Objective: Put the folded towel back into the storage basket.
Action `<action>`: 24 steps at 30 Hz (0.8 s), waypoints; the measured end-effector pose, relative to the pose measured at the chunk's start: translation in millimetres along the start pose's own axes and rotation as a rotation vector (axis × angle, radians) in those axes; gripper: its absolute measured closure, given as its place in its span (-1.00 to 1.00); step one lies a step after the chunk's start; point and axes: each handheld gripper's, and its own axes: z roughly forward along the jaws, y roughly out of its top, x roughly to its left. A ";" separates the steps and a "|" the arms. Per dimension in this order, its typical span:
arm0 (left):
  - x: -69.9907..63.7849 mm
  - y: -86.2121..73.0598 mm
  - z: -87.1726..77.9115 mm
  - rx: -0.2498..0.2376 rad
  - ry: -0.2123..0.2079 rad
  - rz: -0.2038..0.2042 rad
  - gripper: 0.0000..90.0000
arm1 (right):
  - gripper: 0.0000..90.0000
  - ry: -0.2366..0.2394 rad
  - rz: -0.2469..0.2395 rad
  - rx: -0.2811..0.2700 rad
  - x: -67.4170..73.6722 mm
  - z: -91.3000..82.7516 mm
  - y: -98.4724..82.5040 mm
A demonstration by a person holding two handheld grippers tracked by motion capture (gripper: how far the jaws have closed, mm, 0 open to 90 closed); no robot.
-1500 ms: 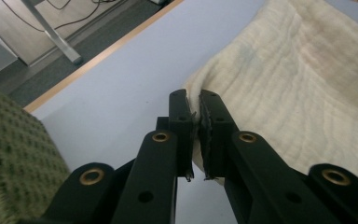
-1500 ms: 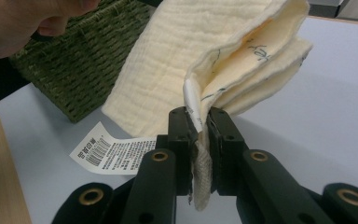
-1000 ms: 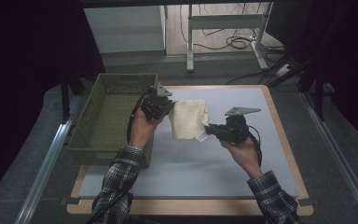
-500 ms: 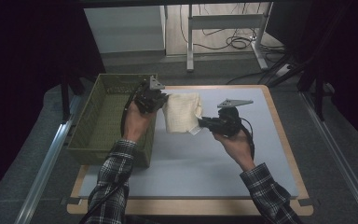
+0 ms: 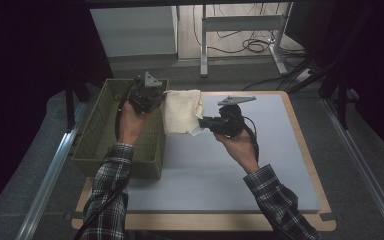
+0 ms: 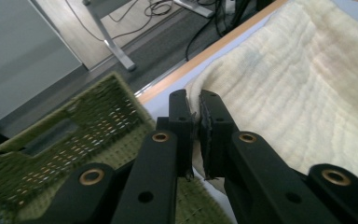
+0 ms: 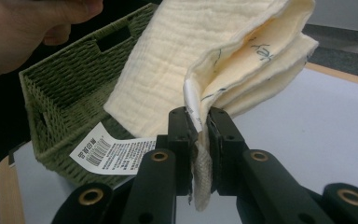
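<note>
A folded cream cloth (image 5: 181, 111) hangs between the two grippers, above the table beside a green woven basket (image 5: 100, 122). My left gripper (image 5: 158, 95) is shut on the cloth's far left edge (image 6: 200, 93), right over the basket's rim. My right gripper (image 5: 201, 121) is shut on the cloth's near right corner (image 7: 200, 126). The cloth's folded layers (image 7: 242, 56) fan out above the jaws. A white care label (image 7: 109, 151) with a barcode hangs from it.
The basket (image 7: 56, 107) stands on the left part of the light blue table mat (image 5: 220, 170). A wooden rim (image 5: 300, 145) borders the mat. Beyond the table are desk legs and cables (image 5: 250, 45) on the floor.
Both grippers have carried the cloth left and farther away, towards the basket. The left gripper now stands over the basket's right rim.
</note>
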 end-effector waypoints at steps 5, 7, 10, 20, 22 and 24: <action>13.2 -5.6 -9.4 0.005 0.031 -0.001 0.88 | 0.79 0.007 -0.013 0.006 10.0 16.1 7.7; 15.9 -7.0 -11.6 0.007 0.037 -0.002 0.88 | 0.79 0.011 -0.021 0.006 13.4 23.1 10.2; 26.7 -13.4 -19.8 0.014 0.060 -0.009 0.88 | 0.79 0.019 -0.019 0.013 19.2 32.3 13.0; 51.4 -34.2 -31.5 0.050 0.114 -0.041 0.88 | 0.79 0.041 -0.052 0.030 42.8 74.0 22.9; 53.4 -36.6 -32.1 0.055 0.118 -0.043 0.88 | 0.79 0.044 -0.054 0.034 45.3 77.9 23.7; 59.3 -44.5 -33.6 0.070 0.133 -0.048 0.88 | 0.79 0.053 -0.062 0.043 52.9 90.0 25.8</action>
